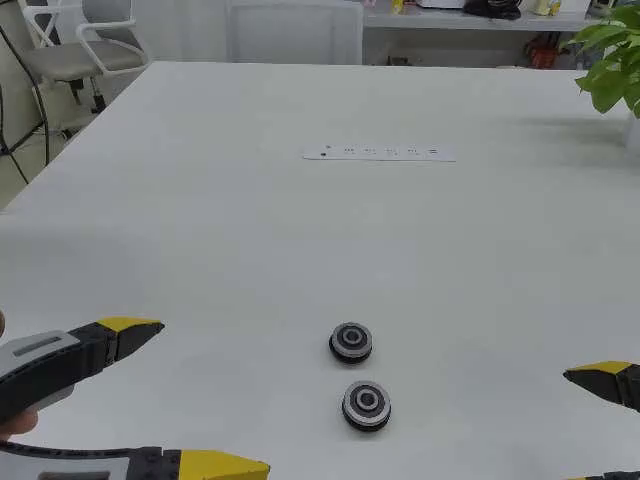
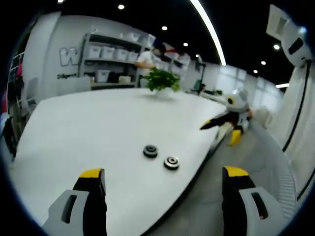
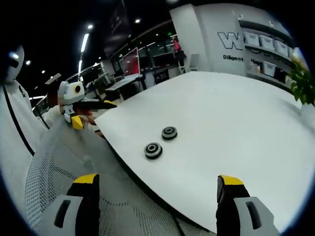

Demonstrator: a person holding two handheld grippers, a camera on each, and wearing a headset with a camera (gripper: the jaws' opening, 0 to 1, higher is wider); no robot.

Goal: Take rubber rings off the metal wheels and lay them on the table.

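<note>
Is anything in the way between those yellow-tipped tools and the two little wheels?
Nothing visible is. Only bare table separates the left tool and the right tool from the farther wheel and the nearer wheel. Both tools are open.

Head view: above and behind the wheels (image 1: 351,342), close, facing forward-down along the tabletop (image 1: 300,230). Left gripper view: low, left of the wheels, facing them. Right gripper view: opposite side. Wheels shared throughout.
</note>
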